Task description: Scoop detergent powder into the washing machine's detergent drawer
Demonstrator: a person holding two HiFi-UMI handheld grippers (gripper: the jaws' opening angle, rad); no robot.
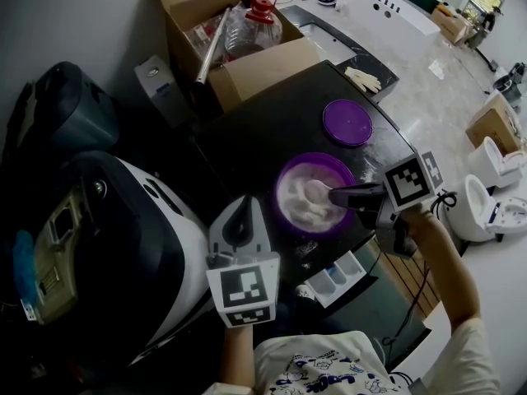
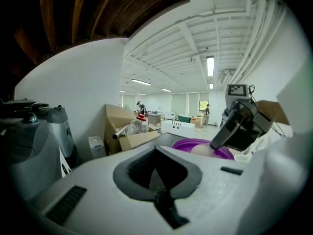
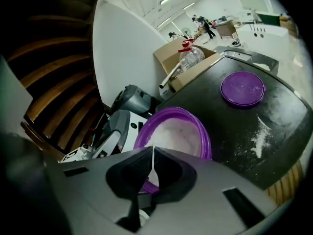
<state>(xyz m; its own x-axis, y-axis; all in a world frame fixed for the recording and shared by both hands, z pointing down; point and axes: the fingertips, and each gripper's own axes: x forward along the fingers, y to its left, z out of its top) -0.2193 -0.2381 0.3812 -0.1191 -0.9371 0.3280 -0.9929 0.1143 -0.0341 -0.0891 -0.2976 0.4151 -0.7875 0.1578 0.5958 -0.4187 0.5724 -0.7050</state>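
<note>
Between the right tongs (image 3: 152,153), the white plastic scoop (image 3: 154,176) shows only as a thin sliver. Its bowl end is hidden behind their grey body. At centre right of the left gripper view, the left tongs (image 2: 157,180) cover all but the rim of the purple round bowl (image 2: 191,145). Distant people (image 2: 207,109) are too small to tell.

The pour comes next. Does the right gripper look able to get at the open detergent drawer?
Likely yes. The right gripper, shut on the spoon in the bowl, sits near the drawer; its compartments lie open, and the left gripper is off to one side.
</note>
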